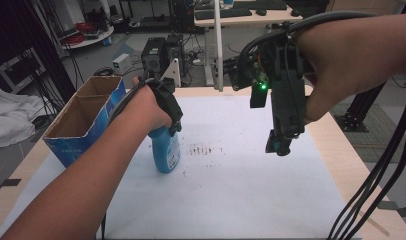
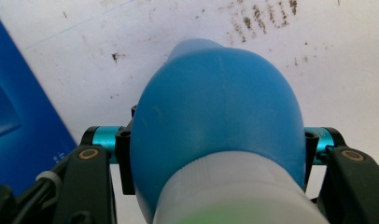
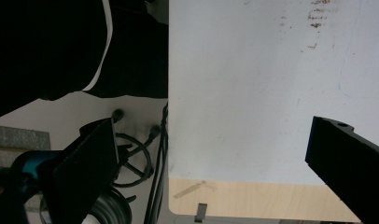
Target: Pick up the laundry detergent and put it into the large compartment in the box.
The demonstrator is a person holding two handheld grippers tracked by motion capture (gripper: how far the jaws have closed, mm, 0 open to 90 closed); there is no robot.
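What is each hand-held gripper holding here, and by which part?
The left hand-held gripper clamps the blue bottle around its upper body, below the white neck. The right hand-held gripper is open, holding nothing.

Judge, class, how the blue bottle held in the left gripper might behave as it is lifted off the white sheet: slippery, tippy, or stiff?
The blue bottle looks smooth and rounded where the left gripper clamps it, so it may slip or twist. Its plastic wall probably gives a little under pressure. In the high view it stands tall and narrow, so it could tip if released carelessly.

Dim room, soft shadows, blurred close-ups
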